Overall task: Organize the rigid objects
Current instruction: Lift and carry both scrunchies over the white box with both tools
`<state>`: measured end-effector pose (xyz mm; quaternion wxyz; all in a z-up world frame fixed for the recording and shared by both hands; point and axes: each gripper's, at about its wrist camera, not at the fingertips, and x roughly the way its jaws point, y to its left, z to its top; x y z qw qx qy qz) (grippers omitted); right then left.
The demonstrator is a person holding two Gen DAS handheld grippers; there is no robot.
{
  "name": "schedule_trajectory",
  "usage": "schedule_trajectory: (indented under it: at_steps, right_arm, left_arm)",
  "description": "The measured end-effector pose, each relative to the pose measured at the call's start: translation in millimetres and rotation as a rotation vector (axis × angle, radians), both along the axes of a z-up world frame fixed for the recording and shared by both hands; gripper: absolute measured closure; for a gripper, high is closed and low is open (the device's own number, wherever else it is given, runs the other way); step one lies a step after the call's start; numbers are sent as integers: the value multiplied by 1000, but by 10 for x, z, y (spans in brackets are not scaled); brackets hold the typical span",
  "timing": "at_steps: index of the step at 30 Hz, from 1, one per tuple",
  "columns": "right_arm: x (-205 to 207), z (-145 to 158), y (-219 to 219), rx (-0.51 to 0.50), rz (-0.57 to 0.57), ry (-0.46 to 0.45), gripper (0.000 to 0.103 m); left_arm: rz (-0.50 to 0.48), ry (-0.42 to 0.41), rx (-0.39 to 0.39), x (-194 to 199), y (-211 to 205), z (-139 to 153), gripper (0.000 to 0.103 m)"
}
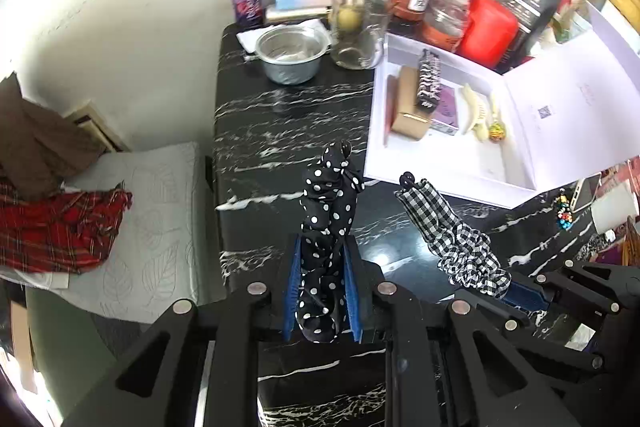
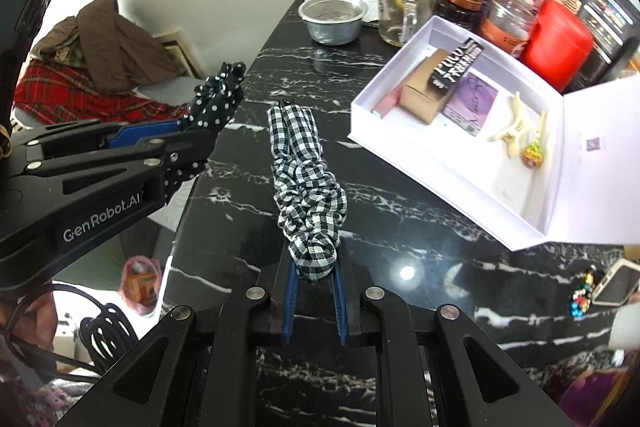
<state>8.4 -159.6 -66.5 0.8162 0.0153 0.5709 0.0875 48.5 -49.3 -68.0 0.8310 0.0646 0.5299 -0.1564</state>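
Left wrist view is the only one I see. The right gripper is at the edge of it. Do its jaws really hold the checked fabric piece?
Observer: Yes. Seen from the right wrist, the right gripper has its jaws shut on the near end of the checked scrunchie, with a blue pad on each side.
Operator: Is something under my left gripper that I cannot see?
Observer: A coiled black cable shows below the left gripper, which holds the polka-dot scrunchie.
Operator: Any marking on its side?
Observer: White lettering reads "GenRobot.AI".
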Motion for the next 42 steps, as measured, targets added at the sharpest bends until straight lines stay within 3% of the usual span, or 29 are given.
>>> schedule_trajectory:
  at_steps: [13, 27, 42]
  right_arm:
    - [-99, 47, -339, -4, -102, 11, 87]
    - [198, -5, -747, 6, -138, 17, 87]
    - [472, 333, -1059, -37, -184, -66, 87]
  left_arm:
    - [-72, 17, -5, 41, -432, 36, 83]
    - [-57, 13, -8, 310, -750, 72, 83]
    - [-64, -64, -44, 706, -1041, 390, 83]
